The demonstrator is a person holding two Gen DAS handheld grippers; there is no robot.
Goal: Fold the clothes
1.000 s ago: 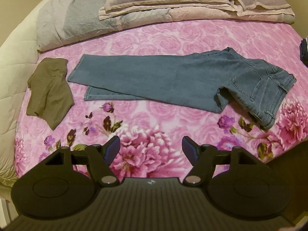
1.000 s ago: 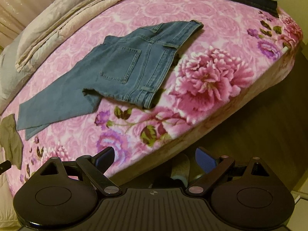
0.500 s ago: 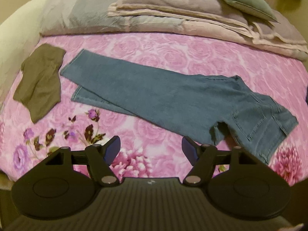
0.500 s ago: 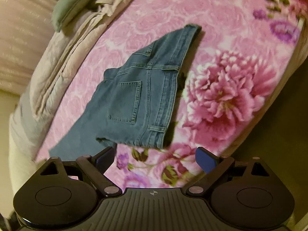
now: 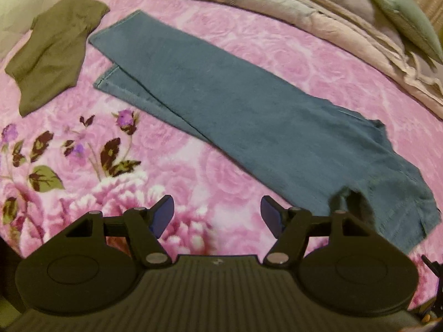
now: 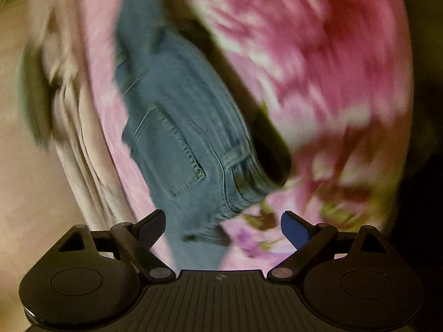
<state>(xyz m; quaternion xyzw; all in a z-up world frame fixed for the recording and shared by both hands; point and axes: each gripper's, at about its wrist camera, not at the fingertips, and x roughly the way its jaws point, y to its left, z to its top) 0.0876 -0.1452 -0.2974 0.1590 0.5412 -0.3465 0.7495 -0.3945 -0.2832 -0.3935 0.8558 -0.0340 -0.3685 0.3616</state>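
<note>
Jeans [image 5: 249,116], 1 pair, lie flat on the pink floral bedspread [image 5: 193,182], folded lengthwise w/ one leg stacked on the other; 2 hem ends show at far left, slightly offset. Waist end sits at right in the left wrist view, legs run diagonally up toward the left. Olive garment [image 5: 52,55], 1 pc, lies crumpled just beside the hems, apart from the denim, not touching it.

Left gripper [image 5: 217,215] hovers over bare bedspread near the jeans' lower edge, jaws spread wide, nothing between them. Its 2 blue pads are both clear of fabric.

Right wrist view is heavily motion-blurred. Jeans [image 6: 180,127] show there w/ 1 back pocket, 1 belt loop and the waistband edge visible; a dark shadow runs along the waistband side. Right gripper [image 6: 223,227] has jaws spread apart, holding nothing; the denim's lower part shows in the gap between the fingers, but can't tell if it's touching. Pink bedspread [image 6: 318,83] fills the right side of that view, blurred.

Along the far edge of the bed: folded beige/grey bedding [image 5: 318,16], layers too blurred to count, and 1 green pillow [image 5: 401,13] on top at upper right.
</note>
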